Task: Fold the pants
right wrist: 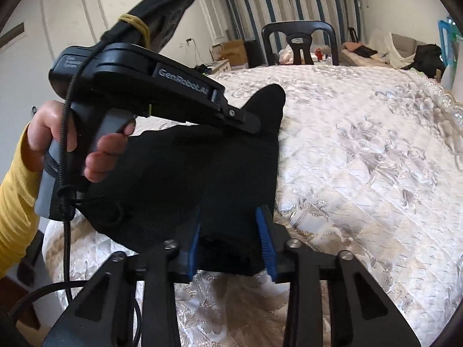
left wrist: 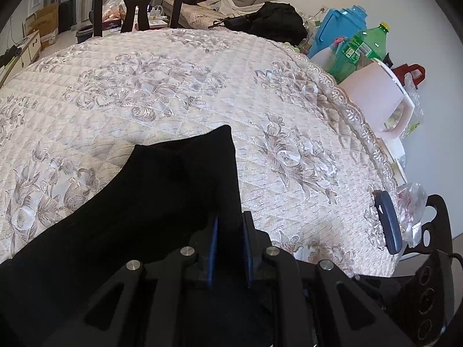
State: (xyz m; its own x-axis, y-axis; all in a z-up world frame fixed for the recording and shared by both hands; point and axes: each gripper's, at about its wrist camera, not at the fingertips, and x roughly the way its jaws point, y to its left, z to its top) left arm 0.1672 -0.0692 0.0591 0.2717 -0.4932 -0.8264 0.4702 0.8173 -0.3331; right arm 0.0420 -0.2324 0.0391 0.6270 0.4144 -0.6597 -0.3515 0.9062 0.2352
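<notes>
The black pants [right wrist: 179, 179] lie on a table covered with a shiny cream quilted cloth [right wrist: 361, 159] with flower patterns. In the right wrist view the pants fill the middle and lower left of the picture. In the left wrist view they run from the lower left up to the middle, and one corner [left wrist: 222, 133] sticks up.

The right tool [right wrist: 231, 222] is at the bottom middle of its picture. Its two blue pads [right wrist: 264, 231] stand apart with the near edge of the pants between them. The pads look a little off the cloth, so it is loose, not pinched.

The left tool [left wrist: 230, 231] is at the bottom middle of its own picture. Its blue pads sit close together with black cloth between them, but it is too dark to tell if they squeeze it. In the right wrist view this tool comes in from the upper left, with its tip down on the pants. A hand [right wrist: 66, 141] in a yellow sleeve [right wrist: 14, 202] holds its handle at the left edge.

A black chair [right wrist: 299, 43] stands behind the table at the top. Striped curtains [right wrist: 277, 3] hang behind it. In the left wrist view, a green bottle [left wrist: 364, 49] and a blue jug [left wrist: 338, 26] stand at the upper right.
</notes>
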